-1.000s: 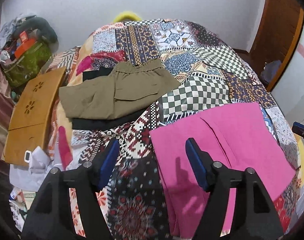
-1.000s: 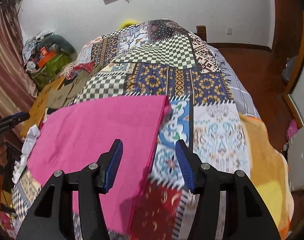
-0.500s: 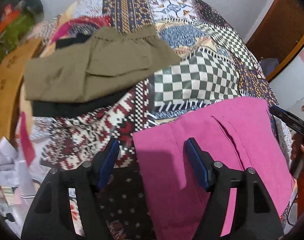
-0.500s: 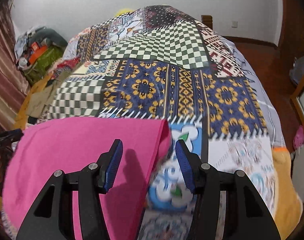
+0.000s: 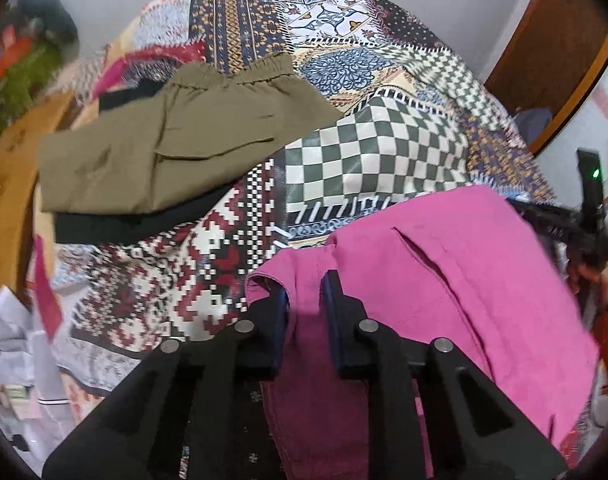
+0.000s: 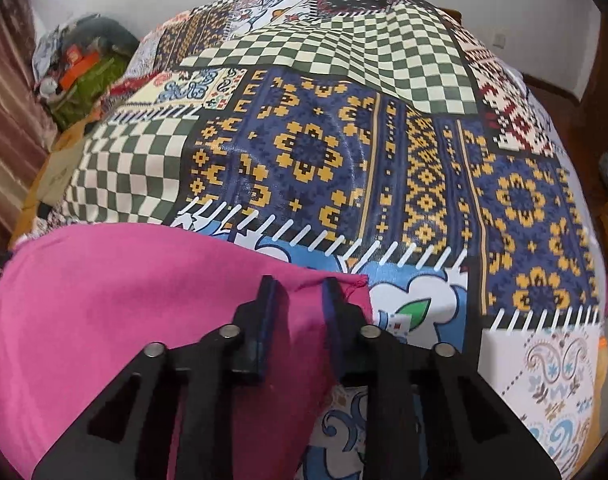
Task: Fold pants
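Observation:
Pink pants (image 5: 464,280) lie flat on the patchwork bedspread (image 5: 384,152). My left gripper (image 5: 307,286) is at their near left corner. Its jaws are closing, with a raised fold of pink cloth pinched between the blue pads. In the right wrist view my right gripper (image 6: 299,282) sits at the far right corner of the pink pants (image 6: 123,300). Its jaws are closing too, and the hem edge is bunched between the pads. Both grippers point steeply down at the bed.
Folded olive pants (image 5: 183,140) rest on a black garment (image 5: 123,228) at the back left of the bed. A wooden board (image 5: 7,200) leans at the left edge. Piled bags (image 6: 83,72) stand by the wall. A wooden door (image 5: 552,60) is at the right.
Both grippers came down onto the pink pants and their jaws narrowed from wide apart to pinching the cloth. The left corner of the pants now curls up.

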`<control>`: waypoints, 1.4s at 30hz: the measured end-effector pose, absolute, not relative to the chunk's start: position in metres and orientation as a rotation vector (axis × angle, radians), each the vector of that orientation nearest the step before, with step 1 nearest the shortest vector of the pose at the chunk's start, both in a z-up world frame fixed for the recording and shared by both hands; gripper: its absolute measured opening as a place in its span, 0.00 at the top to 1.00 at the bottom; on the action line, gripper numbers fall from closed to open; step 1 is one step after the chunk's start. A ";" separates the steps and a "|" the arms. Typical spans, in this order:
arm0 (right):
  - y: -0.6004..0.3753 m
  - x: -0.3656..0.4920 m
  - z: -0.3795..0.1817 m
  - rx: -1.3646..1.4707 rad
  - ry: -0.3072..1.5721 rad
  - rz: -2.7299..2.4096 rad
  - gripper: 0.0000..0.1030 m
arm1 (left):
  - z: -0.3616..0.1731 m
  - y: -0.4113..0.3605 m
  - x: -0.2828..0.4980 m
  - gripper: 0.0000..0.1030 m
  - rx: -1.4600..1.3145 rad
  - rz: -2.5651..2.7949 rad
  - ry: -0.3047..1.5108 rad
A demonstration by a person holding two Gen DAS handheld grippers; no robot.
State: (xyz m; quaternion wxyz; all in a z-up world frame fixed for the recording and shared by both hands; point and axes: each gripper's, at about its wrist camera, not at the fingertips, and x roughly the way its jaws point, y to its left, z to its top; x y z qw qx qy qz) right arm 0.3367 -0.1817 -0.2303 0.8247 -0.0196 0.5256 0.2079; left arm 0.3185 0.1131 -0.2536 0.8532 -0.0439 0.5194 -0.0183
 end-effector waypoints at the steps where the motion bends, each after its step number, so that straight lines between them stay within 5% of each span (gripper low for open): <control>1: -0.180 0.337 -0.232 -0.063 1.116 0.435 0.86 | -0.254 0.113 0.319 0.81 -0.080 -0.034 1.091; 14: -0.186 0.344 -0.211 -0.106 1.168 0.353 0.87 | -0.237 0.125 0.313 0.72 0.035 0.111 1.095; 18: -0.185 0.334 -0.174 -0.063 1.112 0.398 0.66 | -0.218 0.136 0.307 0.71 -0.006 0.096 1.072; 23: -0.153 0.312 -0.133 -0.084 1.028 0.518 0.57 | -0.194 0.127 0.306 0.65 -0.022 0.048 1.016; 27: -0.121 0.296 -0.116 -0.089 0.973 0.601 0.41 | -0.186 0.107 0.308 0.46 -0.024 -0.009 0.990; 31: -0.092 0.285 -0.126 -0.105 0.983 0.682 0.38 | -0.191 0.089 0.312 0.33 -0.009 -0.058 1.005; 38: -0.064 0.279 -0.166 -0.182 1.106 0.705 0.37 | -0.231 0.074 0.324 0.32 0.034 -0.074 1.110; 42: -0.070 0.271 -0.177 -0.185 1.130 0.694 0.23 | -0.237 0.071 0.314 0.23 0.087 -0.055 1.079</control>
